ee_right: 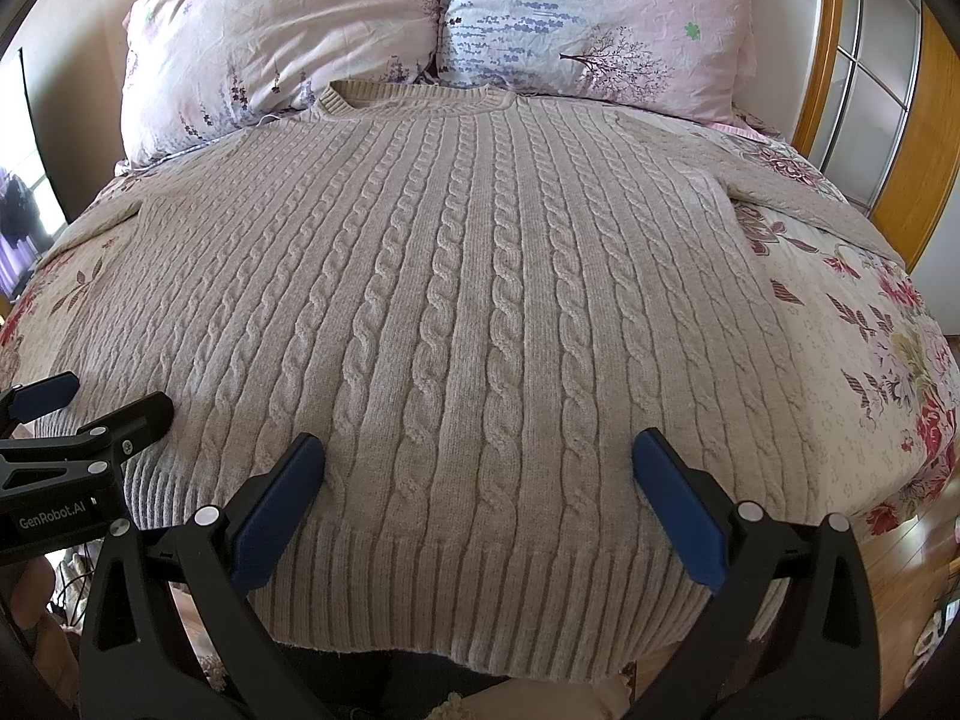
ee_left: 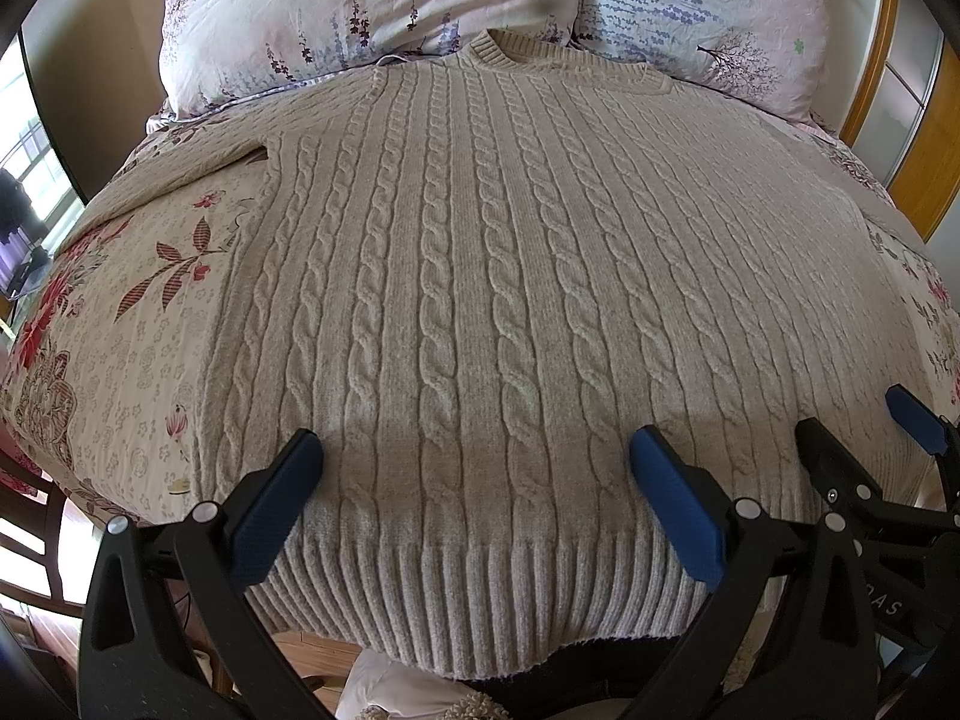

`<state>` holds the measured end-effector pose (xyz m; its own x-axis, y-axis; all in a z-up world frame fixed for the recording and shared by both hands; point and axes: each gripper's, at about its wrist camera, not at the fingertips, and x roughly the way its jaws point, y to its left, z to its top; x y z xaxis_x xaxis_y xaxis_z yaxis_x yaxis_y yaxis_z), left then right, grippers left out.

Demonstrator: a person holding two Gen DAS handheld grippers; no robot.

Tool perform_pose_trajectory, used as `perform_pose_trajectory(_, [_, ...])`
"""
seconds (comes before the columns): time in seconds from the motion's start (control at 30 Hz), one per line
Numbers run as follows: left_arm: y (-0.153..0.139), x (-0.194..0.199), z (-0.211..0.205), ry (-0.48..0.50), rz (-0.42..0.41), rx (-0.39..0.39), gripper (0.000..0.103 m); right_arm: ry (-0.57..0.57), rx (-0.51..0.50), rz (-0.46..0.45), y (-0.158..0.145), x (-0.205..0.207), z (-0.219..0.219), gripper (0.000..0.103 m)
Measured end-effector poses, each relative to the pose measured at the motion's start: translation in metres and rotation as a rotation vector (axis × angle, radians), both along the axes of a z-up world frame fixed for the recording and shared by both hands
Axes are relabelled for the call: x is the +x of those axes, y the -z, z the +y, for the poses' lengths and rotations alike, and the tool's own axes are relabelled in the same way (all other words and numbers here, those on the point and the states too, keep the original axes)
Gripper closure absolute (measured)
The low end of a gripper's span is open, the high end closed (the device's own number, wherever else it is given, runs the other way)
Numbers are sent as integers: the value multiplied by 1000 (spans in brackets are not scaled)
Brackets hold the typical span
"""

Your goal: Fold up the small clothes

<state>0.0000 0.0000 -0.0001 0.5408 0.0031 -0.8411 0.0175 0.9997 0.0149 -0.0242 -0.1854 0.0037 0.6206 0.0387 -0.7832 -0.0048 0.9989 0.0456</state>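
Observation:
A beige cable-knit sweater (ee_left: 480, 252) lies flat on the bed, collar toward the pillows, ribbed hem at the near edge. It also fills the right wrist view (ee_right: 468, 300). Its sleeves spread out to the left (ee_left: 198, 150) and right (ee_right: 798, 192). My left gripper (ee_left: 477, 450) is open over the left part of the hem, holding nothing. My right gripper (ee_right: 477, 450) is open over the right part of the hem, holding nothing. The right gripper also shows in the left wrist view (ee_left: 864, 420), and the left gripper in the right wrist view (ee_right: 114, 396).
The bed has a floral sheet (ee_left: 120, 312) and two floral pillows (ee_right: 288, 36) (ee_right: 600, 18) at the head. A wooden frame with glass panels (ee_right: 864, 90) stands at the right. A window (ee_left: 24, 180) is at the left. Wood floor (ee_right: 912, 564) lies below the bed's near edge.

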Motion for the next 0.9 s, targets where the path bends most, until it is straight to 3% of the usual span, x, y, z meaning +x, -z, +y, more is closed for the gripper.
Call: perform_pose_trajectory(0.9, [0, 0, 0, 0, 2, 1, 2, 0, -1, 3, 1, 2, 1, 1])
